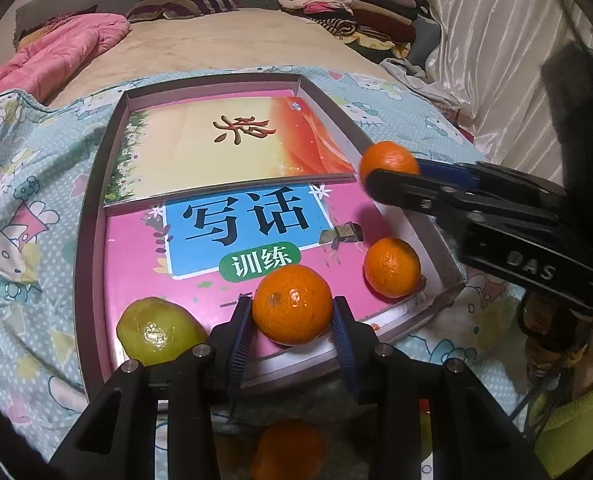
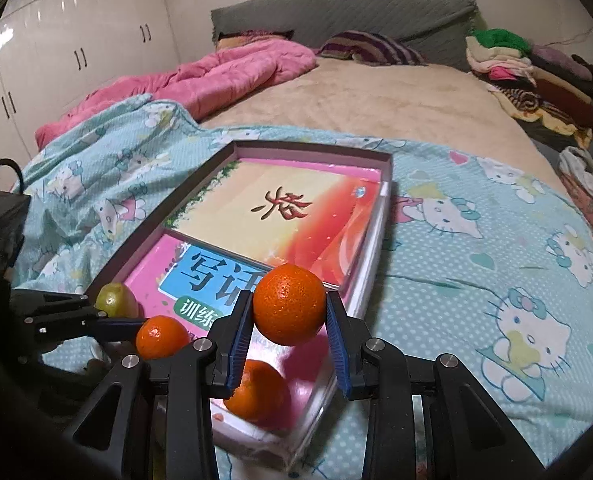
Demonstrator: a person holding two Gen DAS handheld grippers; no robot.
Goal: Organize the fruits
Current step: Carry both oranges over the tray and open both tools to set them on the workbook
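My left gripper (image 1: pixel 292 307) is shut on an orange (image 1: pixel 292 300), just above the near end of a shallow box (image 1: pixel 95 184) lined with books. A green fruit (image 1: pixel 156 330) lies in the box's near left corner, and a loose orange (image 1: pixel 392 268) near its right wall. My right gripper (image 1: pixel 392 172) comes in from the right, shut on a second orange (image 1: pixel 388 158) over the box's right wall. In the right wrist view that gripper (image 2: pixel 289 306) holds its orange (image 2: pixel 289 300) above the loose orange (image 2: pixel 256 394). The left gripper (image 2: pixel 152 332) with its orange (image 2: pixel 162 336) and the green fruit (image 2: pixel 114 300) are at the left.
The box (image 2: pixel 312 146) rests on a blue cartoon-print blanket (image 2: pixel 476 260) spread over a bed. A pink quilt (image 2: pixel 216 76) lies at the back left. Folded clothes (image 1: pixel 348 12) are stacked at the back right, beside a white curtain (image 1: pixel 496 60).
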